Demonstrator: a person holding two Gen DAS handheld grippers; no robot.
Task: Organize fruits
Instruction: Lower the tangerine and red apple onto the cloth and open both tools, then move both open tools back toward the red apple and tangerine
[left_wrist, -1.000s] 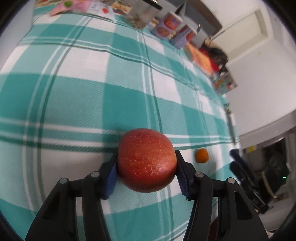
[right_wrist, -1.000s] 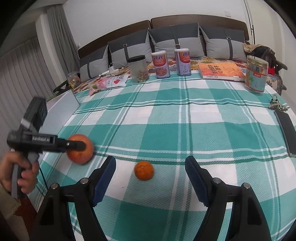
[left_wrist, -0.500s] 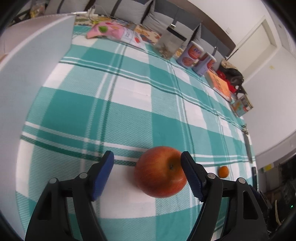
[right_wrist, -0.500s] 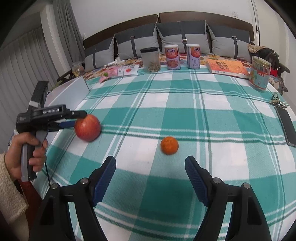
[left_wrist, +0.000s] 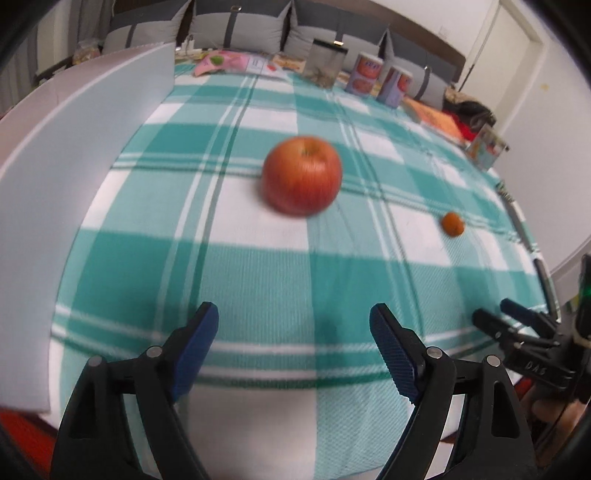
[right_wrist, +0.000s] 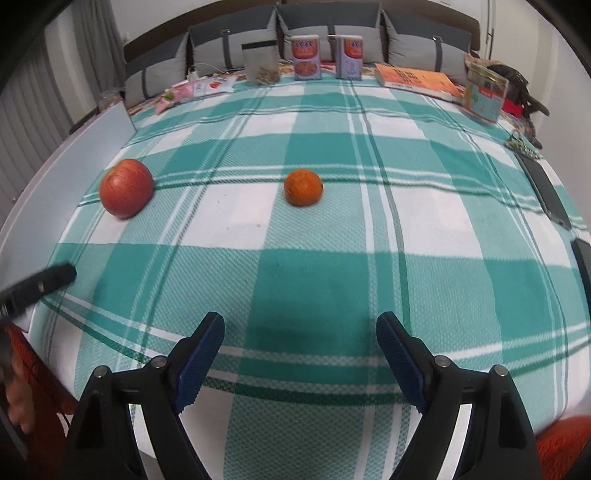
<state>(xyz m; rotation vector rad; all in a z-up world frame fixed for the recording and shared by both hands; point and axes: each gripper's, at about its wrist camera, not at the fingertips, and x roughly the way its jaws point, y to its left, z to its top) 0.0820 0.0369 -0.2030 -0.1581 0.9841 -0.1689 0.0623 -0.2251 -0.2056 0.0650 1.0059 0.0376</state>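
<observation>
A round red apple (left_wrist: 301, 175), its skin streaked with paler orange and its stem dimple facing up, sits on a teal and white checked cloth (left_wrist: 258, 280) near a white board (left_wrist: 74, 177) along the cloth's left edge. To its right, well apart, lies a small orange tangerine (right_wrist: 303, 187) with dimpled skin. The left gripper (left_wrist: 293, 339) is near the cloth's front edge, its jaws just opened wide with nothing between them. The right gripper (right_wrist: 300, 343) has also just widened and holds nothing.
</observation>
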